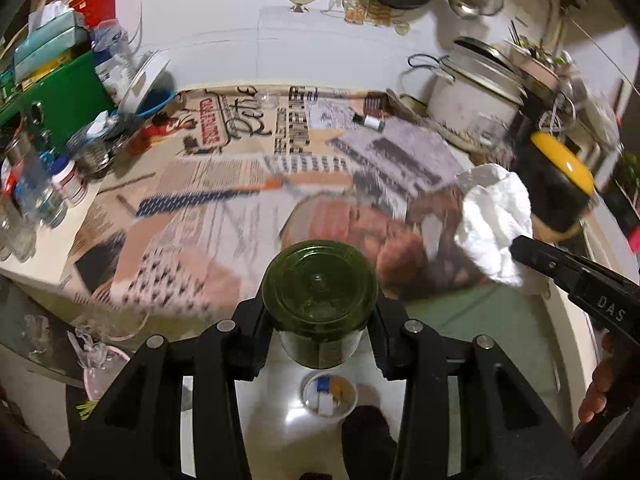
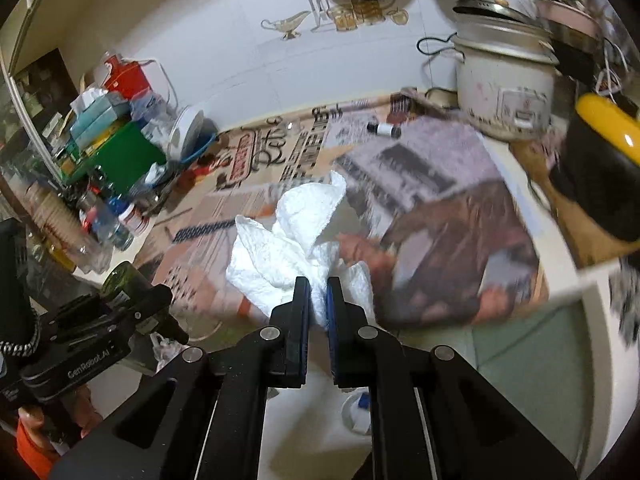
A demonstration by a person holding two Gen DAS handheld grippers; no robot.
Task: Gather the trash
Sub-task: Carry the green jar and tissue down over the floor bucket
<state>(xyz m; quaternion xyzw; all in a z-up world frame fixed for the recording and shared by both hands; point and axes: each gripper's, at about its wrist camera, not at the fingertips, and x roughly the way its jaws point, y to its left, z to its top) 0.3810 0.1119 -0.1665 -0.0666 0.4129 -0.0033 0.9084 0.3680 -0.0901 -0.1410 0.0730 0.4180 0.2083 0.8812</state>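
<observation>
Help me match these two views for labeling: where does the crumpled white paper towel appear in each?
Left wrist: paper towel at right, pinched by the right claw.
Right wrist: paper towel at center, in the right claw.
Shared landmark: rice cooker, upper right in both.

Both wrist cameras look forward over the newspaper-covered table point(image 1: 224, 184); both views share the rice cooker point(image 2: 504, 80).

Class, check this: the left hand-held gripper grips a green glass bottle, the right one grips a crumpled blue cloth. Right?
Not quite. The right hand-held gripper grips a crumpled white paper towel, as the right wrist view shows. The left hand-held gripper does grip the green glass bottle.
</observation>
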